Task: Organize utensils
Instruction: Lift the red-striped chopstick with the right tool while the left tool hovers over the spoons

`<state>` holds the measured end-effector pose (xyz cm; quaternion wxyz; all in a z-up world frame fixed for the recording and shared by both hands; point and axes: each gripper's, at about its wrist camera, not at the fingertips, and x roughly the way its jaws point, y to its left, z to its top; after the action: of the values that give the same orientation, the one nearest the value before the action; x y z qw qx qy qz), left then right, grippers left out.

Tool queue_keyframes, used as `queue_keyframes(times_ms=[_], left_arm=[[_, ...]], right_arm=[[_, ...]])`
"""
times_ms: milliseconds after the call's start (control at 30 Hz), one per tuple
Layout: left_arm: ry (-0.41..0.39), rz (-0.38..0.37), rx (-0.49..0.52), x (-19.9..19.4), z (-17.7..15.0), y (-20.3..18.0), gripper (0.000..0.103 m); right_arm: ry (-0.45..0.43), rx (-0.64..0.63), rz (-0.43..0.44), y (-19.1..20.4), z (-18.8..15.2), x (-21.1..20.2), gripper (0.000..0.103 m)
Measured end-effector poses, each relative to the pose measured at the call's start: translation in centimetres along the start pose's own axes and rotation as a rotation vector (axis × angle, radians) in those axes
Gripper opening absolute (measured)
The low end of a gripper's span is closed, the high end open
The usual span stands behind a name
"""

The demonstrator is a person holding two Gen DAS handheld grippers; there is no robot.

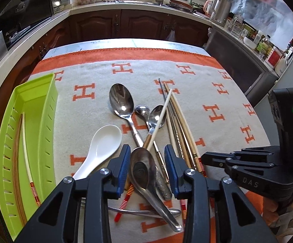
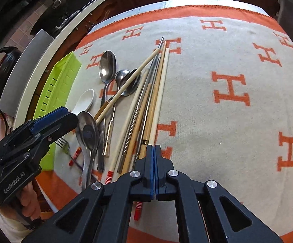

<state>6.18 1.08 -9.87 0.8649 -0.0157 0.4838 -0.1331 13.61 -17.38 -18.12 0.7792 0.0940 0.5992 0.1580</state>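
Note:
Steel spoons, a white ceramic spoon [image 1: 103, 141] and a bundle of chopsticks [image 1: 178, 125] lie piled on the H-patterned cloth [image 1: 217, 93]. My left gripper [image 1: 147, 164] is open, its blue pads either side of a steel spoon's bowl [image 1: 141, 168], which rests on the pile with a gap to the right pad. A cream chopstick [image 1: 158, 121] lies across the spoons. My right gripper [image 2: 154, 147] is shut over the near ends of the chopsticks [image 2: 150, 101]; nothing shows between its pads. At the left, the green tray [image 1: 37, 101] holds chopsticks [image 1: 28, 162].
A fork [image 2: 62, 142] lies by the tray's near end, beside the left gripper [image 2: 55, 119]. Beyond the table run dark cabinets [image 1: 122, 26] and a counter with a sink and a kettle [image 1: 220, 8]. The right side of the cloth [image 2: 237, 121] is bare.

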Motion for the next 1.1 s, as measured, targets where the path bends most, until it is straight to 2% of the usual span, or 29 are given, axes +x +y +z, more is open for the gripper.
queue_keyframes(times_ms=[100,200,300,500,667,800,867,900,933,1100], left_arm=[[0.007,-0.003,0.004,-0.1,0.0,-0.4,0.036],[0.023,-0.004,-0.005,-0.1,0.0,-0.5,0.046],[0.031,-0.006,-0.012,-0.1,0.1,-0.7,0.046],[0.049,-0.010,-0.015,-0.1,0.3,-1.2,0.047],[0.069,-0.026,-0.013,0.0,0.6,-1.8,0.048],[0.101,-0.091,-0.018,0.5,1.0,-2.3,0.048],[0.134,-0.134,-0.035,1.1,1.3,-2.6,0.040],[0.155,-0.156,-0.043,1.6,1.5,-2.7,0.030],[0.173,-0.177,-0.049,2.1,1.7,-2.9,0.026],[0.214,-0.174,-0.020,4.1,1.8,-4.6,0.026]], right_arm=[[0.009,-0.010,-0.003,0.1,-0.9,0.2,0.002],[0.017,-0.039,-0.042,0.6,-1.6,0.6,0.005],[0.018,-0.081,-0.111,1.9,-1.5,1.1,0.006],[-0.038,-0.163,-0.237,3.9,-0.5,2.0,0.007],[-0.074,-0.122,-0.249,2.4,-0.5,1.4,0.005],[-0.091,-0.019,-0.229,-1.0,-0.6,0.2,0.005],[-0.091,0.047,-0.208,-3.0,-0.7,-0.6,0.005],[-0.091,0.072,-0.196,-3.8,-0.9,-0.9,0.005],[-0.092,0.093,-0.181,-4.4,-1.1,-1.1,0.005],[-0.097,0.132,-0.151,-6.2,-2.7,-2.1,0.005]])
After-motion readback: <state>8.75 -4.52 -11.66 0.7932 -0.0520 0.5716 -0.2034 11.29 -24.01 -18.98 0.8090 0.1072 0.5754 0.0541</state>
